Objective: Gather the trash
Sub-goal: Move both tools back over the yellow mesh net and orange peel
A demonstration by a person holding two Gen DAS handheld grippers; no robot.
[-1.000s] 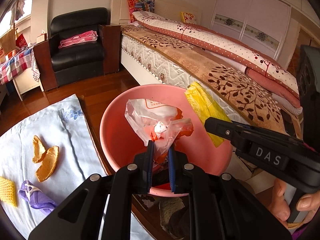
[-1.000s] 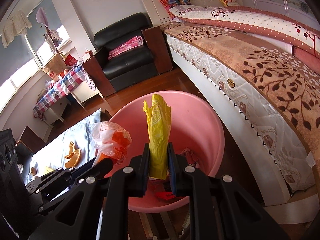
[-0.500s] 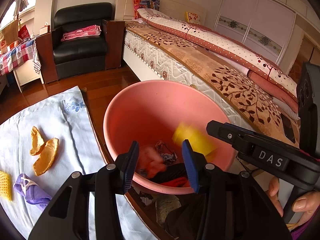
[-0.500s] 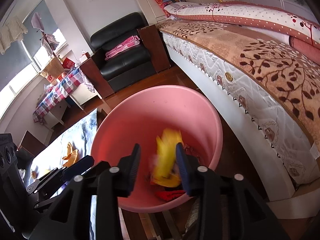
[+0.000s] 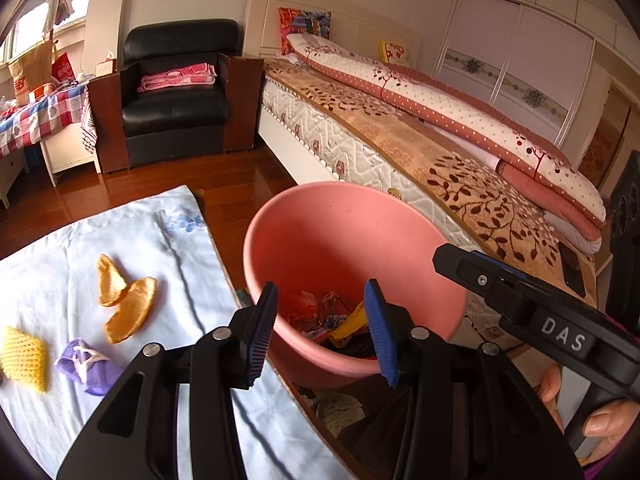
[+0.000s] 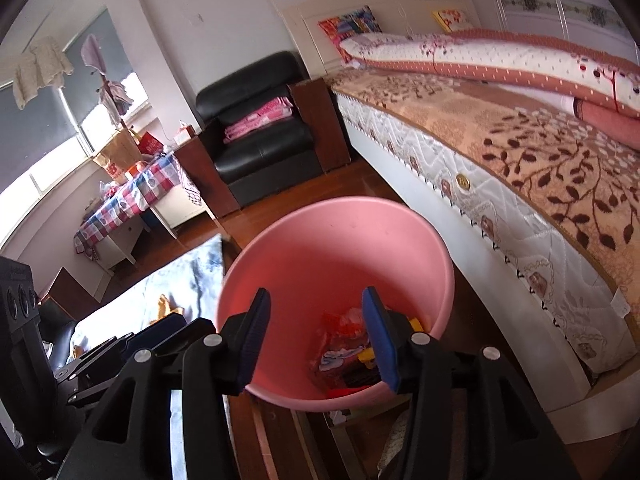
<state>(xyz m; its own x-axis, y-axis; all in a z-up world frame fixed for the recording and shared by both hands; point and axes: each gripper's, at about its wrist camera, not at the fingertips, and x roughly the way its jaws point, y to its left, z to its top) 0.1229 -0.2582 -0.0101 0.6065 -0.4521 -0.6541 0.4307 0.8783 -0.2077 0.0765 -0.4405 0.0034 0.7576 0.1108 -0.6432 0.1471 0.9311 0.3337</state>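
Left gripper and right gripper, jaws just opened and empty, poised over pink basin. Trash (yellow bag, probably red-and-clear wrapper) lies in basin bottom, below tips. Orange peels left of left gripper.

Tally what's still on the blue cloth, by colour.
Orange: 2, peel pieces and
Yellow: 1, knitted mesh piece
Purple: 1, crumpled wrapper
Total: 4, all lying on the light blue cloth, none in the pink basin.
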